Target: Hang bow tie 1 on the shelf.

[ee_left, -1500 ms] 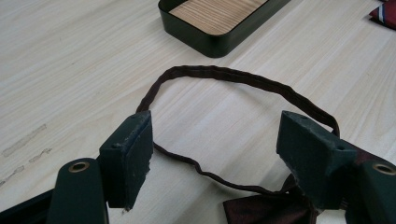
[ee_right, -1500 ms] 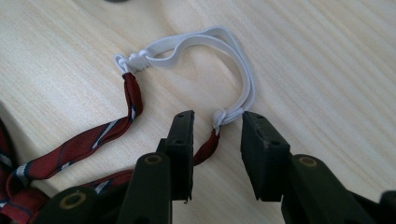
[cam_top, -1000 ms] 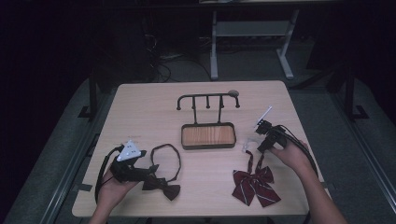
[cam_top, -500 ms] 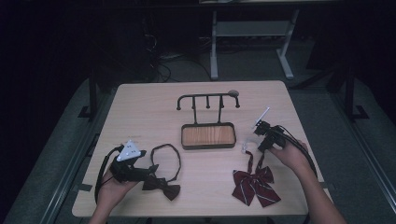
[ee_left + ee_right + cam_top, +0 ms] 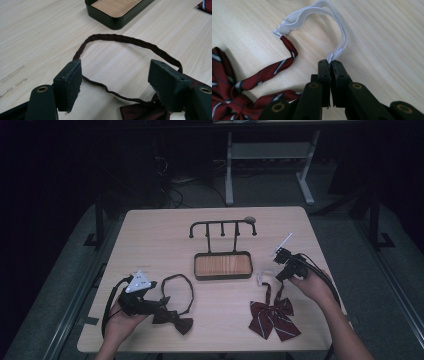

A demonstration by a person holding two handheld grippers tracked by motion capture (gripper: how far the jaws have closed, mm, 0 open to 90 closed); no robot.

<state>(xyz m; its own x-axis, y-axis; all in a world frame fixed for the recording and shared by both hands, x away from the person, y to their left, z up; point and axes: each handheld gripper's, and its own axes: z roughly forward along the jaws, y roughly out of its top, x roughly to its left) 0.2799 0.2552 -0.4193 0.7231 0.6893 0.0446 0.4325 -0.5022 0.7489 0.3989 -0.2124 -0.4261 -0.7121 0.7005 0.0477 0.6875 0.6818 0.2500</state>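
Note:
A dark maroon bow tie (image 5: 175, 320) lies at the front left, its strap loop (image 5: 130, 42) spread on the table. My left gripper (image 5: 156, 304) rests at the bow tie's left end. It (image 5: 117, 75) is open, its jaws straddling the near part of the strap without gripping it. A red striped bow tie (image 5: 274, 316) lies at the front right, with a white elastic band (image 5: 322, 10) tied to its strap. My right gripper (image 5: 330, 65) is shut on that elastic, lifting it a little off the table. From above the right gripper (image 5: 280, 271) sits just above the striped bow.
A black hook stand (image 5: 222, 225) rises from a wood-lined tray (image 5: 223, 265) at the table's middle; the tray corner (image 5: 117, 10) is just beyond the maroon strap. The table's front edge is close behind both hands. Bare tabletop (image 5: 155, 240) lies at the back left.

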